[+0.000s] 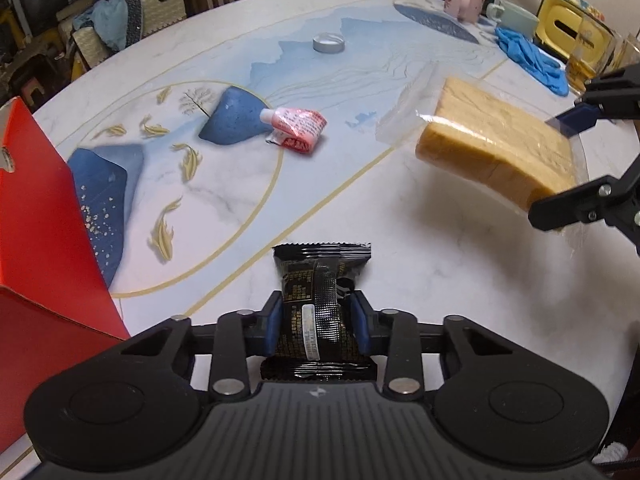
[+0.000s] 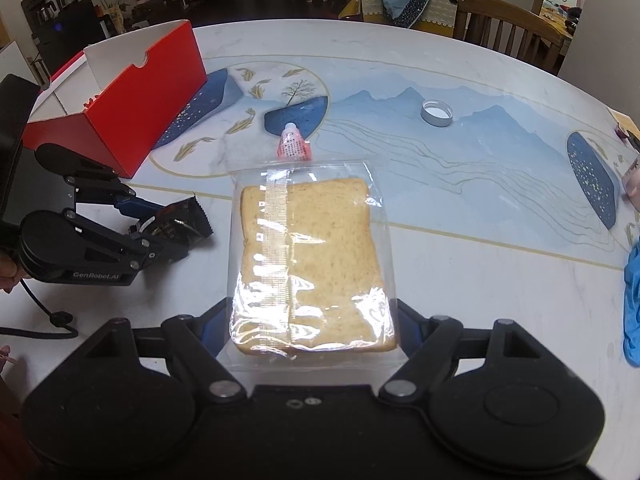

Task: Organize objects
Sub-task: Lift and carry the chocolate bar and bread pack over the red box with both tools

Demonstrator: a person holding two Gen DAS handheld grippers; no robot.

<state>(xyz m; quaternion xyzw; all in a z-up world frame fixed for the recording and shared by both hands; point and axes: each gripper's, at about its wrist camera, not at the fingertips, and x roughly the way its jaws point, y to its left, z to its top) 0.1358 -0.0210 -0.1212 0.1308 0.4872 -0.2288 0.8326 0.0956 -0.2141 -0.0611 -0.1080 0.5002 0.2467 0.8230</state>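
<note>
Left gripper (image 1: 318, 320) is clamping a black snack packet (image 1: 320, 280) over the table (image 1: 420, 280). Right gripper (image 2: 312, 320) is gripping bagged bread slices (image 2: 312, 256), raised above the tabletop.

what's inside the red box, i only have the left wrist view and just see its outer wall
Observer: The red box is open at the top; the part of its white inside that shows holds nothing.
Operator: is the bread bag sealed
Observer: A clear tape strip runs down the top face of the bread bag.
Operator: which way up is the round lid
Observer: The lid lies hollow side up, white inside.
</note>
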